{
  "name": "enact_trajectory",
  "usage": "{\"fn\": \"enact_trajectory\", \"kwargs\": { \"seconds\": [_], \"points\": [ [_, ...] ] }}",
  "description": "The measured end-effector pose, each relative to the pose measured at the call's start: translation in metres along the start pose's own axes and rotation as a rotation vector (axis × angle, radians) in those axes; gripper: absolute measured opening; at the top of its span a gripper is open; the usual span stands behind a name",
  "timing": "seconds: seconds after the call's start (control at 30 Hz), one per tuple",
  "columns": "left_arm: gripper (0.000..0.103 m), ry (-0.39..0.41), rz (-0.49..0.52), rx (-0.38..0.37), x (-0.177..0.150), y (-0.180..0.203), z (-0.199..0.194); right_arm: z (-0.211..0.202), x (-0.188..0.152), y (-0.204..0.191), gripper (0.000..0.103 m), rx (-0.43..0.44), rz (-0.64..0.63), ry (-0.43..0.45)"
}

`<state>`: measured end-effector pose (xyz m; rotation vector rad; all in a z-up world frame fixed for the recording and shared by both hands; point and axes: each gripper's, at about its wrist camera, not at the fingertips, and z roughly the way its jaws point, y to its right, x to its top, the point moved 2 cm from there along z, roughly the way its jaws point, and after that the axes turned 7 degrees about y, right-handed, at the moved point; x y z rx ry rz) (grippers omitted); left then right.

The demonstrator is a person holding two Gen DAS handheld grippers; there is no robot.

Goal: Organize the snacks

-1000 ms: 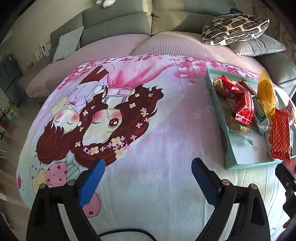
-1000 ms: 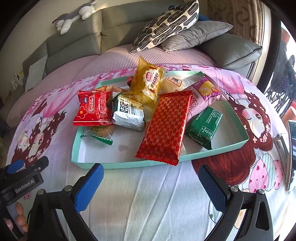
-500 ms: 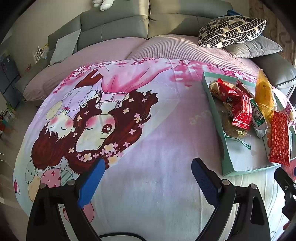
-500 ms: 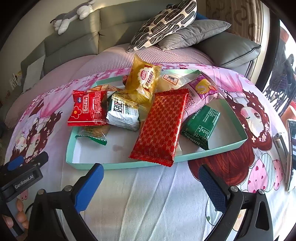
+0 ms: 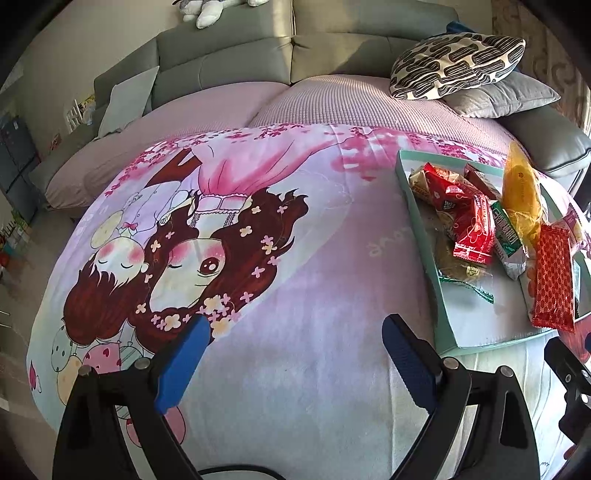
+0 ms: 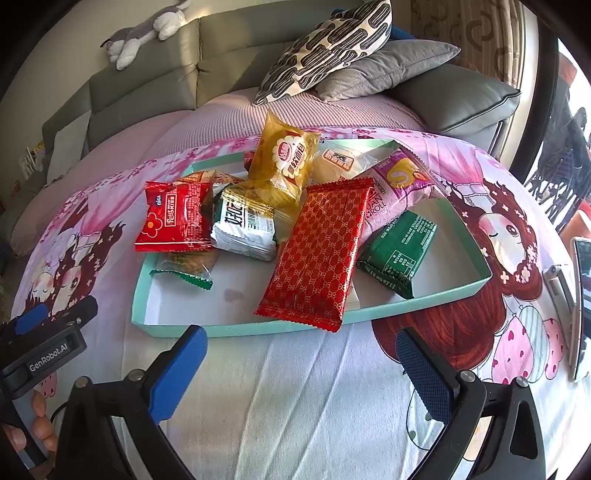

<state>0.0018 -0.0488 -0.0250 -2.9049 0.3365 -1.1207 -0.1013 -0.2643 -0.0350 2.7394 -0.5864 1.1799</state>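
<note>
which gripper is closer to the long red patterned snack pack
Right. The right gripper hangs open just in front of the red patterned pack, which overhangs the teal tray rim. The left gripper is open, off to the tray's left over bare blanket.

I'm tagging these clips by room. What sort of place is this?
Most likely a home living room: a grey sofa with throw pillows, a plush toy on its back, and a cartoon blanket under the snack tray.

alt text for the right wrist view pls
A teal tray on a cartoon-print blanket holds a pile of snack packets, a long red one overhanging its near rim. The open right gripper hovers before it, empty; the left gripper shows at lower left.
</note>
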Motion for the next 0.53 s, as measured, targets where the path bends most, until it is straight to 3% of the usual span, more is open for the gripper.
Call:
{"fn": "enact_trajectory", "kwargs": {
  "seconds": [0.53],
  "points": [
    [0.095, 0.032, 0.024, -0.001, 0.0029, 0.0012, -0.0041, -0.0035, 0.0068, -0.0029, 0.103, -0.006, -0.014, 0.007]
  ]
}}
